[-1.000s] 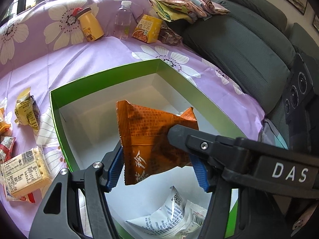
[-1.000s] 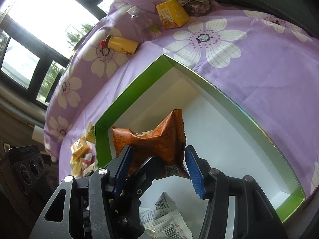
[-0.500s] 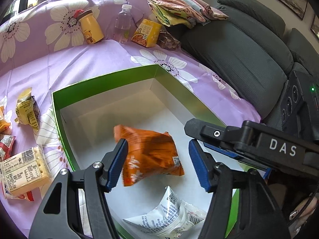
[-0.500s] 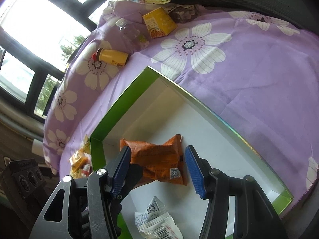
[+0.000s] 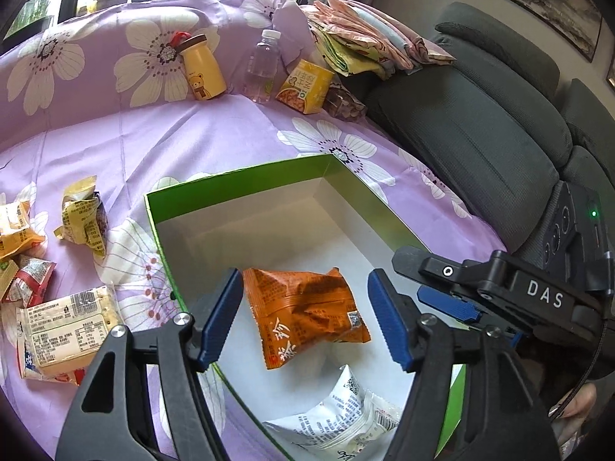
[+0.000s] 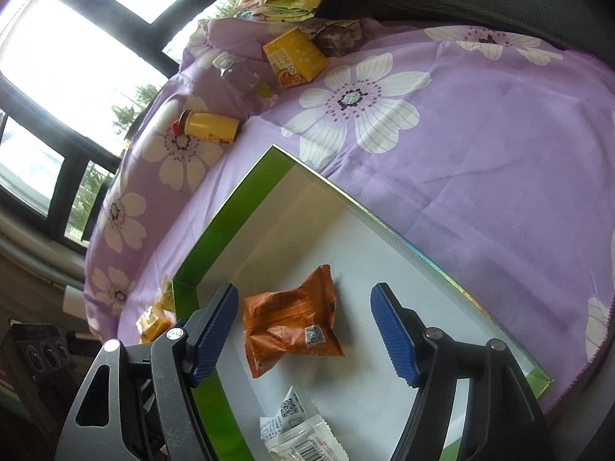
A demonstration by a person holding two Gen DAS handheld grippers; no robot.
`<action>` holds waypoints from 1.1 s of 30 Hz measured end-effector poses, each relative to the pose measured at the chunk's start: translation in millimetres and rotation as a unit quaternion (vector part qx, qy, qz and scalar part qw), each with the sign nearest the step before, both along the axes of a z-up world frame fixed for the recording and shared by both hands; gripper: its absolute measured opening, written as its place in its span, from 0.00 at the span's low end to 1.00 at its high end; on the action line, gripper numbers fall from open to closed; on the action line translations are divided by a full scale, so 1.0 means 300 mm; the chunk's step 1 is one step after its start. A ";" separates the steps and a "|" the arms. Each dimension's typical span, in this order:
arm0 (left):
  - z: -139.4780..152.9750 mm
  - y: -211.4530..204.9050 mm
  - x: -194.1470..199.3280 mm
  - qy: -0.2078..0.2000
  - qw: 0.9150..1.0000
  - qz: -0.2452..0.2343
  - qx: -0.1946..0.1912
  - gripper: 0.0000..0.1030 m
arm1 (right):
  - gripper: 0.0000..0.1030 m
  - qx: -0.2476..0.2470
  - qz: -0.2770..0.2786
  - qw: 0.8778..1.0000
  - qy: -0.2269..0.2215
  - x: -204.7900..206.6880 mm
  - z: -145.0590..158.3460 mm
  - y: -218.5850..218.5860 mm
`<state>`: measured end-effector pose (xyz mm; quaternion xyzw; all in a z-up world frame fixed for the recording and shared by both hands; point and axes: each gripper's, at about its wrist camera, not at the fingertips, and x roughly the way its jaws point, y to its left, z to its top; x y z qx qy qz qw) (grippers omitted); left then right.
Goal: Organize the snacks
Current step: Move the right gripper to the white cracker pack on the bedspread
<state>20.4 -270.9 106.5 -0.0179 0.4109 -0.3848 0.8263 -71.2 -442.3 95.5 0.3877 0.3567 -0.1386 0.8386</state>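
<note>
Released a second ago, crinkled orange foil snack packet (image 5: pixel 307 313) now lies inside green-walled cardboard box (image 5: pixel 238 184); left gripper (image 5: pixel 305 319) and right gripper (image 6: pixel 303 330) both gape, holding nothing.

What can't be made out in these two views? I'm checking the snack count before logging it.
- White packet: cut off by the bottom edge in both views; left tongs cover part.
- Snacks left of the green box: right wrist view shows only an orange scrap behind the right tongs.
- Orange packet: print too small to read.
- Dark bag beside the yellow carton: contents unclear.
</note>
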 end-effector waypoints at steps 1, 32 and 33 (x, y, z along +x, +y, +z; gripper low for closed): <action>0.003 0.012 0.007 0.003 1.000 0.006 -0.004 0.68 | 0.74 0.000 0.003 1.000 -0.001 0.003 0.000 0.004; 0.106 0.341 -0.005 -0.004 0.993 0.108 -0.044 0.99 | 0.97 -0.015 0.027 0.999 -0.040 0.005 0.017 0.038; 0.115 0.378 -0.003 -0.004 0.992 0.117 -0.043 0.99 | 0.97 -0.022 0.028 0.999 -0.038 0.011 0.017 0.042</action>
